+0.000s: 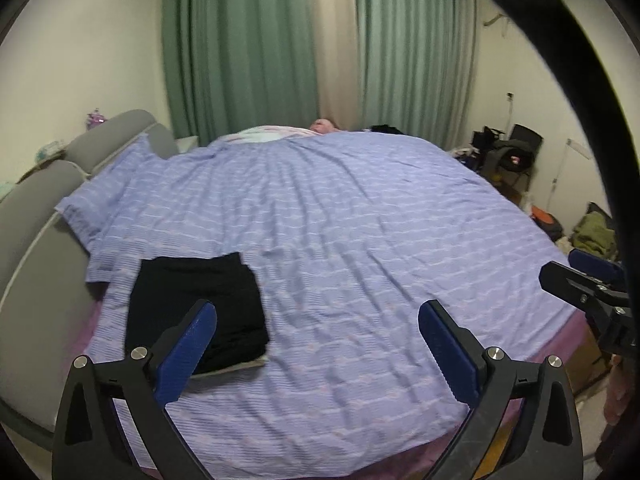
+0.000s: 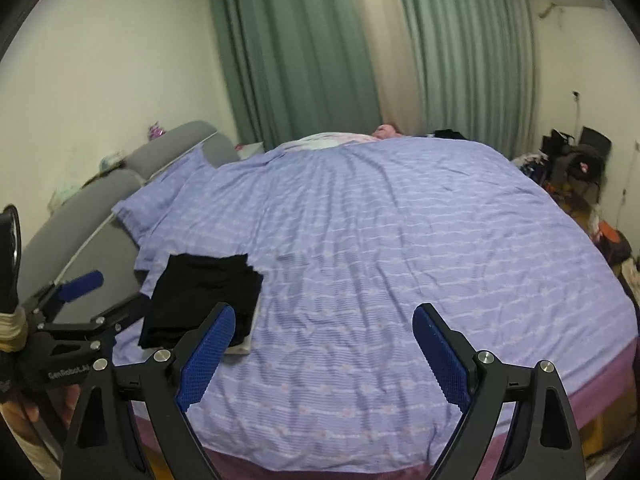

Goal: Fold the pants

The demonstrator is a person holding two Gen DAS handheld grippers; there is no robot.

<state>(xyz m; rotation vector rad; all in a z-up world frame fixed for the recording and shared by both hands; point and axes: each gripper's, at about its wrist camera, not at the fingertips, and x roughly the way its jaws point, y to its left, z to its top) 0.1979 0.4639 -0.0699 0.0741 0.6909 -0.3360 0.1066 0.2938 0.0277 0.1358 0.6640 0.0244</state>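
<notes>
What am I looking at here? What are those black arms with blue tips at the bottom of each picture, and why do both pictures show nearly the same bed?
There is no robot. A person holds a pair of hand tongs in each hand, and each pair carries a wide-angle camera looking forward along its two fingers. One picture comes from the left tongs, the other from the right tongs; the blue parts are grip pads. Each camera also catches the other pair at its edge.

Both look down across a bed with a striped lilac sheet. On it, toward the grey headboard, lie black pants, folded into a neat stack. Green curtains hang behind.

Nothing is held: both tongs stand wide open, pads apart over the sheet, clear of the pants.
</notes>
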